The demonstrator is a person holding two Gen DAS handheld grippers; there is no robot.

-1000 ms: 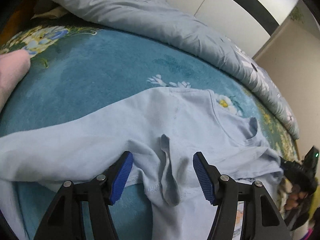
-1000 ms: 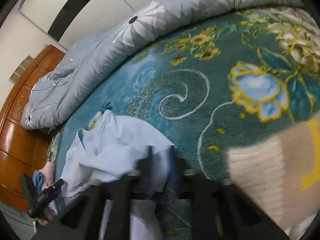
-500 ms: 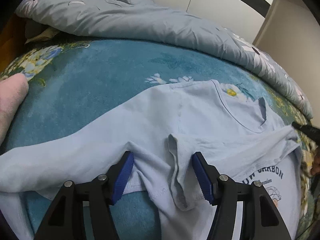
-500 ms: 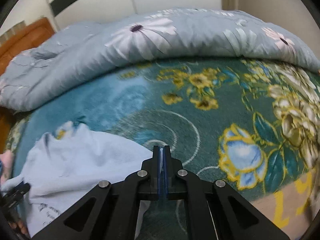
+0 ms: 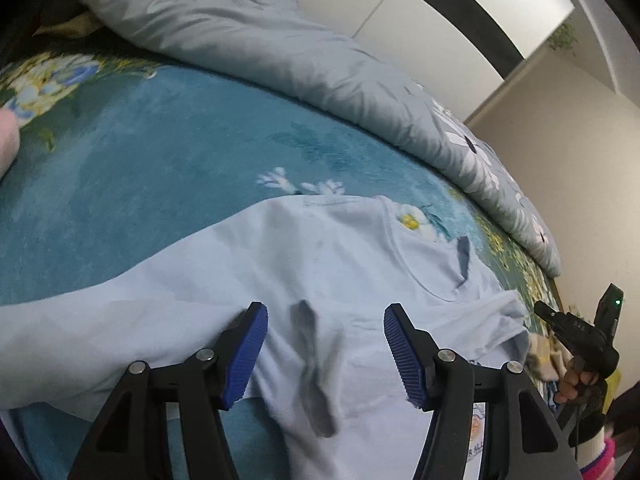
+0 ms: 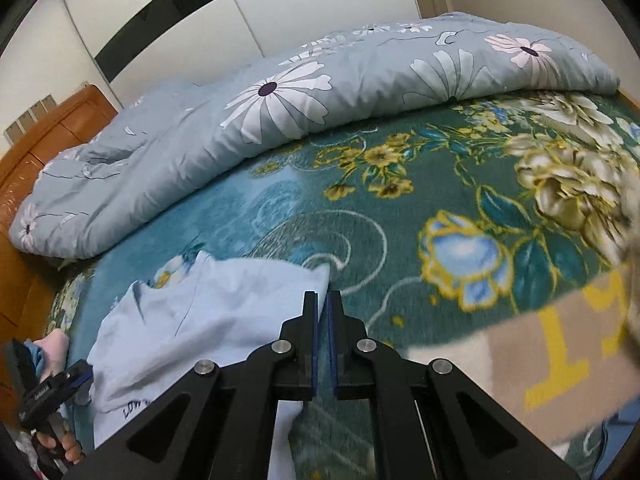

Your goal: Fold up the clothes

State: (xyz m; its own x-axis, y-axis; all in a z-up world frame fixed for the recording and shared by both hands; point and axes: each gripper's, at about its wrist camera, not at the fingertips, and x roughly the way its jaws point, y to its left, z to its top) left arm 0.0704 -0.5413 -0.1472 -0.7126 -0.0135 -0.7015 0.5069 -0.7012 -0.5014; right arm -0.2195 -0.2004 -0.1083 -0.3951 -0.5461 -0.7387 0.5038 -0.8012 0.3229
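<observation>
A light blue T-shirt point(image 5: 328, 272) lies spread on the teal floral blanket point(image 5: 140, 152), neckline toward the far right. My left gripper point(image 5: 324, 344) is open, its blue pads on either side of a raised fold of the shirt's sleeve point(image 5: 312, 364). In the right wrist view my right gripper point(image 6: 322, 308) is shut on an edge of the same T-shirt point(image 6: 208, 312), which trails down to the left. The right gripper also shows in the left wrist view point(image 5: 576, 332) at the far right.
A grey-blue flowered duvet point(image 6: 320, 92) is bunched along the far side of the bed. A wooden headboard point(image 6: 44, 136) stands at the left. A beige garment with yellow print point(image 6: 560, 360) lies at the right. Pink cloth point(image 5: 8, 148) sits at the left edge.
The right gripper, shut on the shirt's edge, has swung and lifted, pulling the shirt out flatter. The left gripper stays open around the sleeve fold, shifting slightly.
</observation>
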